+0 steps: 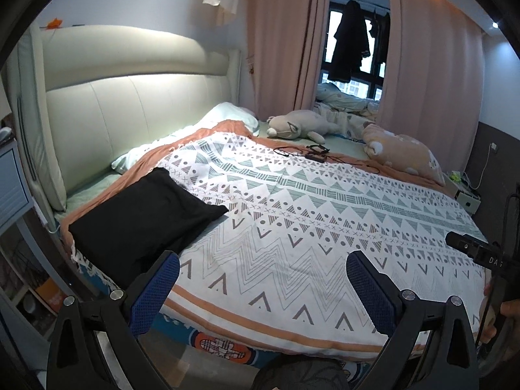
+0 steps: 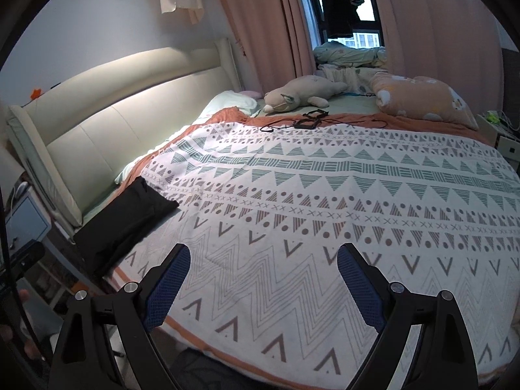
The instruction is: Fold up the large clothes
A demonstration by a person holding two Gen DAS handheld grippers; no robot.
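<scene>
A folded black garment [image 1: 143, 214] lies on the left part of the bed, on a patterned white blanket [image 1: 308, 214]. In the right wrist view the same black garment [image 2: 126, 221] sits at the left, on the blanket [image 2: 325, 195]. My left gripper [image 1: 263, 269] hangs open above the bed's near edge, its blue pads [image 1: 156, 295] empty, just right of the garment's near corner. My right gripper [image 2: 263, 260] is open too, over the blanket's zigzag pattern, with nothing between its fingers. The other gripper's body [image 1: 477, 253] shows at the right edge of the left wrist view.
A padded headboard [image 1: 130, 107] runs along the left. At the far side lie a plush toy [image 1: 299, 125], an orange pillow [image 1: 403, 156] and a black cable with a small device [image 1: 312, 154]. Pink curtains [image 1: 279, 48] frame a window. A bedside cabinet [image 2: 29, 217] stands left.
</scene>
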